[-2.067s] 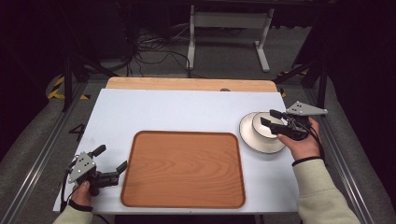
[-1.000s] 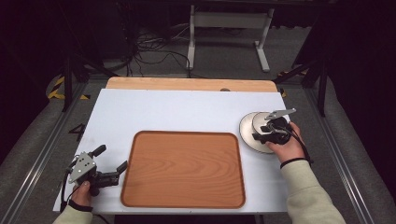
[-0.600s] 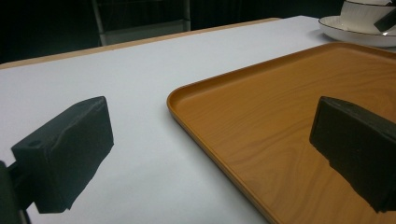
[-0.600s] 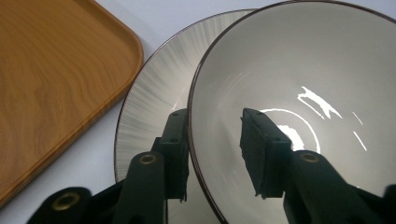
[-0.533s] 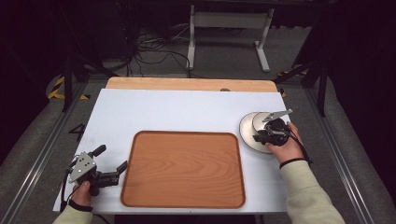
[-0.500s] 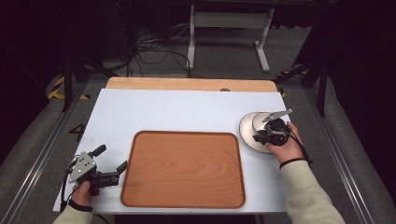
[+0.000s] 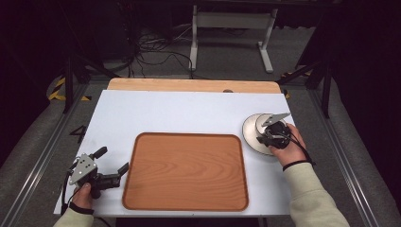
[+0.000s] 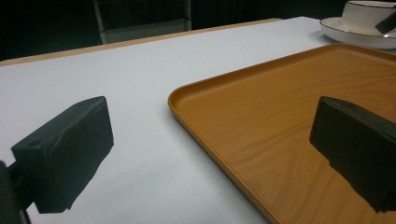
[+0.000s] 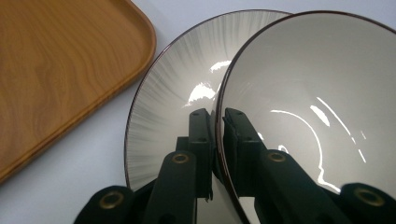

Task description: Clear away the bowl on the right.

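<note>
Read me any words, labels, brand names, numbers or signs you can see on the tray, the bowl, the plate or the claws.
None can be read: the wooden tray, the bowl, the plate, the left claw and the right claw, shut on the bowl's rim, carry no lettering or marks.

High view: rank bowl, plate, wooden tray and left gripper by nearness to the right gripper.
1. bowl, its rim clamped by the right gripper.
2. plate, directly beneath the bowl.
3. wooden tray, centre of the table.
4. left gripper, near left corner.

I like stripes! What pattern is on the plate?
Fine grey lines fan outward on the plate; right gripper view shows it best.
</note>
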`<state>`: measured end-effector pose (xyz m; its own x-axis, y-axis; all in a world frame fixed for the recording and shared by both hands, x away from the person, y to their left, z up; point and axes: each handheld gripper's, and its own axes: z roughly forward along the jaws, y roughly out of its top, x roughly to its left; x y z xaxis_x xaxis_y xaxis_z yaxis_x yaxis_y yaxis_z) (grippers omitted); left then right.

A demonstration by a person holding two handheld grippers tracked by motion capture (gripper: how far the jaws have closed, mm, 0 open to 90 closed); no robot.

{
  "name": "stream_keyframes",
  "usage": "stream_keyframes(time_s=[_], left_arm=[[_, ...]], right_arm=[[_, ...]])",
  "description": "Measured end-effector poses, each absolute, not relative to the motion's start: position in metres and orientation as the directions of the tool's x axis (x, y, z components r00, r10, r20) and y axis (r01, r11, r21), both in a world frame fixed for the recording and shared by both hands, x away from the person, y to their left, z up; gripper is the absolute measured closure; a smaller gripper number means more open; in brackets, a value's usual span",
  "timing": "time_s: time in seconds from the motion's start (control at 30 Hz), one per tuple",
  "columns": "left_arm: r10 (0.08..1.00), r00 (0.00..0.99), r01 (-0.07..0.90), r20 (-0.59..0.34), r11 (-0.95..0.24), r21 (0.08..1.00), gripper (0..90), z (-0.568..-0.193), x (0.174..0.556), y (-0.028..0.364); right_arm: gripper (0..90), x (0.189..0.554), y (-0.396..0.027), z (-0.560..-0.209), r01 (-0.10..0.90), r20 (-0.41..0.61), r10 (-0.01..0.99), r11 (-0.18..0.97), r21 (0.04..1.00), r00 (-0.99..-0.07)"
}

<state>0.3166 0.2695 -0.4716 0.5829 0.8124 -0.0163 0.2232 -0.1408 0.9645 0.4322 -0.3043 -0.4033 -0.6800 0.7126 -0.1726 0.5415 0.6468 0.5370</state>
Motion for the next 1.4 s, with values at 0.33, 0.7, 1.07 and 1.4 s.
stream_keyframes(time_s=[0.33, 0.7, 1.07, 1.4], left_arm=[[0.813, 0.582, 0.226, -0.021, -0.137, 0.964, 0.3, -0.472, 0.317, 0.27], [0.812, 0.583, 0.227, -0.023, -0.136, 0.964, 0.3, -0.472, 0.317, 0.27], [0.814, 0.581, 0.227, -0.022, -0.136, 0.964, 0.3, -0.472, 0.317, 0.27], [0.814, 0.58, 0.229, -0.025, -0.133, 0.964, 0.3, -0.472, 0.317, 0.27]], right_arm=[[82.6, 0.432, -0.306, -0.397, 0.525, -0.184, 0.712, 0.643, 0.558, -0.677], [81.6, 0.429, -0.308, -0.387, 0.52, -0.192, 0.724, 0.629, 0.579, -0.663], [81.5, 0.42, -0.304, -0.363, 0.47, -0.21, 0.702, 0.637, 0.611, -0.68], [81.3, 0.413, -0.3, -0.341, 0.438, -0.222, 0.68, 0.652, 0.619, -0.699]])
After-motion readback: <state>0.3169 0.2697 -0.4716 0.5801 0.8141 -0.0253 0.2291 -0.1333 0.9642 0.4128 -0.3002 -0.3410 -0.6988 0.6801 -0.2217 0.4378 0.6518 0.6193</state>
